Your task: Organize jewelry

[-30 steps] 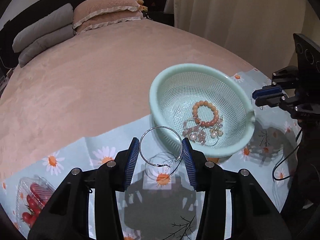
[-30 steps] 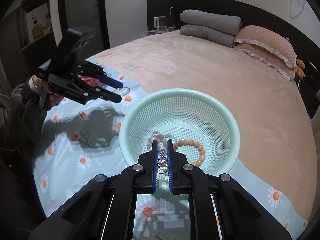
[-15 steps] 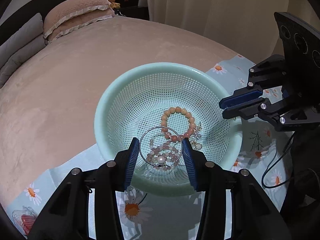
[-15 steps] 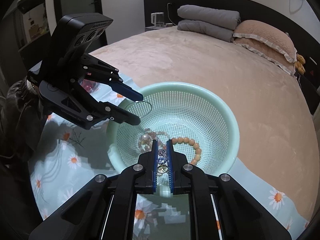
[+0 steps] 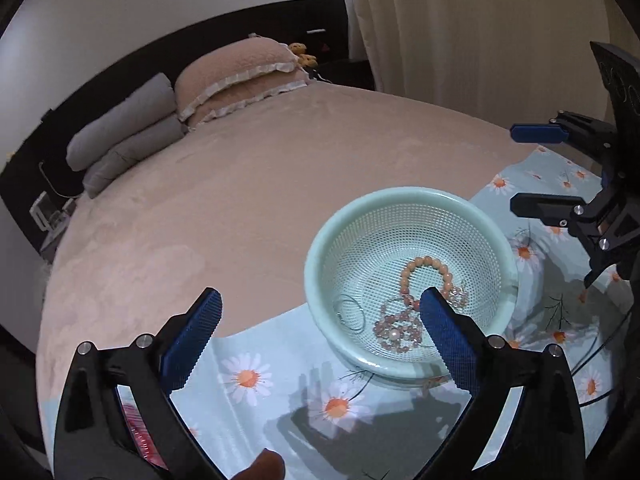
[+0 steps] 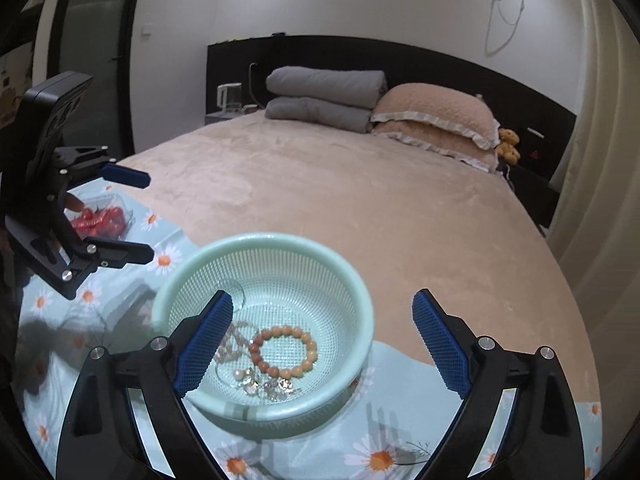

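Note:
A mint-green mesh basket (image 5: 320,252) (image 6: 360,292) sits on a daisy-print cloth on the bed. In it lie an orange bead bracelet (image 5: 426,268) (image 6: 288,350), a pink bead bracelet (image 5: 396,330) (image 6: 230,344), sparkly pieces (image 6: 264,386) and a thin silver hoop (image 5: 350,314) (image 6: 236,290). My left gripper (image 5: 320,344) is open and empty, near the basket's left front. My right gripper (image 6: 324,344) is open and empty above the basket; it also shows in the left wrist view (image 5: 536,168). The left gripper shows in the right wrist view (image 6: 132,216).
The daisy-print cloth (image 5: 280,380) (image 6: 400,420) covers the bed's near corner. A clear box of red tomatoes (image 6: 104,218) lies on it at the left. Pillows (image 6: 432,120) and folded grey blankets (image 6: 320,96) lie at the headboard. A curtain (image 5: 480,32) hangs at right.
My left gripper opened, let the silver hoop fall into the basket and drew back. My right gripper opened, released the sparkly piece into the basket and lifted away.

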A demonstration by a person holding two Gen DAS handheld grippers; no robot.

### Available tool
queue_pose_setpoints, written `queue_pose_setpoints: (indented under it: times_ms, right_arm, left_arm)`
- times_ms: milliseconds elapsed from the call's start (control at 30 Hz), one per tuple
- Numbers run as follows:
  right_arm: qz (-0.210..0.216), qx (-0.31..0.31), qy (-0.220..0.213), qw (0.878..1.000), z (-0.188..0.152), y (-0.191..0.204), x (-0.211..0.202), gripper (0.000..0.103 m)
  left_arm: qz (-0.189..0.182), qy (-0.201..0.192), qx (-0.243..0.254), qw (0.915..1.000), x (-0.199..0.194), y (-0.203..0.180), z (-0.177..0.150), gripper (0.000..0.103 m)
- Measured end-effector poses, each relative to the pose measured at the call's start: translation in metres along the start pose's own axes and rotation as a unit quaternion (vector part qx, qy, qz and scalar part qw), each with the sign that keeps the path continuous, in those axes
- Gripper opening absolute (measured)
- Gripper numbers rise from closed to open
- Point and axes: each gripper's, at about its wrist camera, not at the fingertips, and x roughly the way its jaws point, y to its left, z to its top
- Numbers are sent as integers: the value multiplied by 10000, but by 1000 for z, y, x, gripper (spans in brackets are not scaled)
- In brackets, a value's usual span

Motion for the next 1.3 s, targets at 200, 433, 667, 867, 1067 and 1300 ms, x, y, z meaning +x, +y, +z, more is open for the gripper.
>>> queue_pose_setpoints:
  times_ms: [200, 433, 667, 867, 1067, 1300]
  right_arm:
    - [-167, -353, -546, 9977, 21, 25, -62, 92]
    - [-183, -623, -652, 9958, 22, 58, -112, 93]
    - [-1008, 668, 197, 9925, -47, 81, -118, 95]
    - [-1290, 1220, 501, 9828, -136, 111, -137, 95]
    - [-1256, 1506, 696, 9781, -174, 128, -159, 95]
    - [-1455, 1473, 263, 9780, -172, 146, -207, 95]
  left_arm:
    - [713, -270, -158, 9970, -62, -9, -5, 97]
    - [946, -439, -345, 9940, -121, -37, -29, 97]
    - [1199, -238, -877, 9886, -150, -64, -81, 97]
    - [1144, 122, -1044, 9879, -158, -91, -136, 97]
    - [810, 270, -1398, 9865, -170, -116, -173, 97]
    - [1263, 91, -1676, 9777, -202, -123, -188, 97]
